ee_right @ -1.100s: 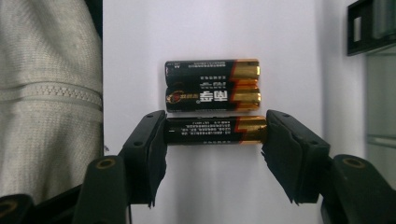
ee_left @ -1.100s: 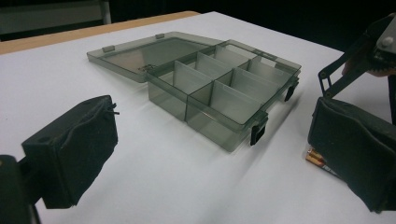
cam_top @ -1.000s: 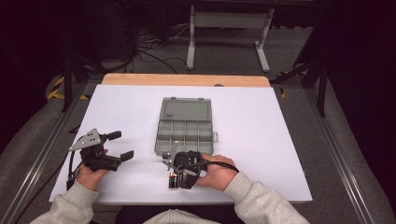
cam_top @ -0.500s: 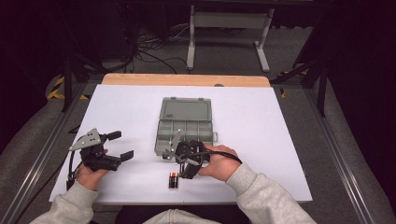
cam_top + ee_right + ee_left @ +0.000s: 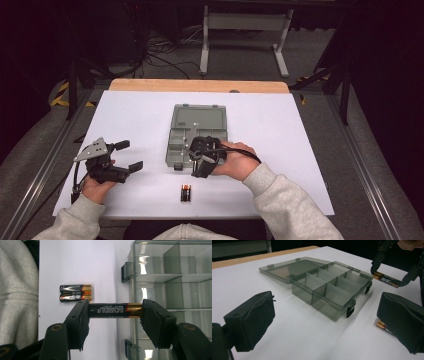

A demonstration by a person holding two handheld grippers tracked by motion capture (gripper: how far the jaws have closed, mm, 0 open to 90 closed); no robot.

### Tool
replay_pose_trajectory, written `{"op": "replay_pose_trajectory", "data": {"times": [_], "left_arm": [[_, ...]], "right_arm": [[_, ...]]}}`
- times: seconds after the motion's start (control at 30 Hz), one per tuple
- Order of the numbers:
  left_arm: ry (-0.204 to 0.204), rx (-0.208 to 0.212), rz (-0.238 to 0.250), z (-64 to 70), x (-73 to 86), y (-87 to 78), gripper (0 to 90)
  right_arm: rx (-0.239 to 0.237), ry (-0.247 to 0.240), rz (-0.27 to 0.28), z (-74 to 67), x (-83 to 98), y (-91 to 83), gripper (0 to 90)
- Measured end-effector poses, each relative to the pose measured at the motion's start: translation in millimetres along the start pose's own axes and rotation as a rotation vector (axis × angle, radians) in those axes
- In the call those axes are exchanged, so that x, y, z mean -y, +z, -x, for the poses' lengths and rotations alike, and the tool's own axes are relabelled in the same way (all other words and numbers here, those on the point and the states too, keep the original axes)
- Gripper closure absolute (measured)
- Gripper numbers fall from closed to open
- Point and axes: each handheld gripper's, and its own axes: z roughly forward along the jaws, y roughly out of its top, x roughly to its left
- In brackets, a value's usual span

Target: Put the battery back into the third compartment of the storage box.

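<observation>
A black and gold battery (image 5: 113,310) is clamped end to end between the jaws of my right gripper (image 5: 114,312), held above the table at the near edge of the box. The left gripper view shows this battery (image 5: 387,280) in the air beside the box's front corner. The clear grey compartment box (image 5: 199,117) lies open mid-table, lid flat behind it, and its compartments (image 5: 329,306) look empty. Two more batteries (image 5: 185,192) lie side by side near the table's front edge. My left gripper (image 5: 129,156) rests open at the left, with nothing between its pads (image 5: 252,320).
White table (image 5: 300,150) with a wooden strip along the far edge. Black latches (image 5: 350,311) stick out from the box's front wall. A grey sleeve (image 5: 17,290) lies close to the loose batteries. Dark floor, cables and a metal stand are beyond the table.
My right gripper has risen from the batteries at the table's front, carrying one battery away from the person to the box's near edge. Two batteries stay behind. The left gripper has not moved.
</observation>
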Motion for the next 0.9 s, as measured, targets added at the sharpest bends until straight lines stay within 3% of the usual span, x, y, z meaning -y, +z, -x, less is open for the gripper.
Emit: {"op": "replay_pose_trajectory", "data": {"times": [0.6,0.9], "left_arm": [[-0.003,-0.004,0.002,-0.2,0.3,0.0,2.0],[-0.001,-0.002,0.0,-1.0,0.0,-1.2,2.0]], "right_arm": [[0.041,0.02,0.015,39.0,-2.7,-16.3,41.0],[0.062,0.046,0.026,66.5,-0.4,-18.8,41.0]]}}
